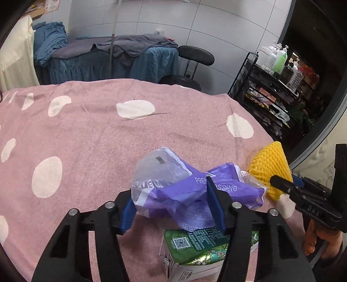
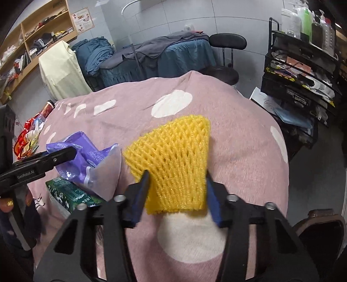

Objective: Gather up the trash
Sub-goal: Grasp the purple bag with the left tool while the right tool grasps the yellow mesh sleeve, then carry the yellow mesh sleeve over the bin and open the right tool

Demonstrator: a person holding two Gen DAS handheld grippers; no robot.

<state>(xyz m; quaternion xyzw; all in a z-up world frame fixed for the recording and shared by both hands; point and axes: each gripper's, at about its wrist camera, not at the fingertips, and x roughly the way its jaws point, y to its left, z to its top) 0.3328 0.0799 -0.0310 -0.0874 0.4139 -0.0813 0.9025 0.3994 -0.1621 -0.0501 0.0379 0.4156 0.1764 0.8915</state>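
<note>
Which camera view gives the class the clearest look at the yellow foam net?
The right wrist view. There the yellow foam net fills the middle of the picture, its mesh plain, lying on the pink spotted cloth between the right gripper fingers. The left wrist view shows only part of it at the right edge, behind the purple plastic bag.

White tiled walls [image 2: 164,19] stood behind a blue-draped bed [image 1: 112,63]. Right of that bed sat a black stool [image 1: 196,55], and farther right a black wire rack [image 2: 301,71] of bottles. Wooden shelves [image 2: 32,32] hung to the bed's left.
</note>
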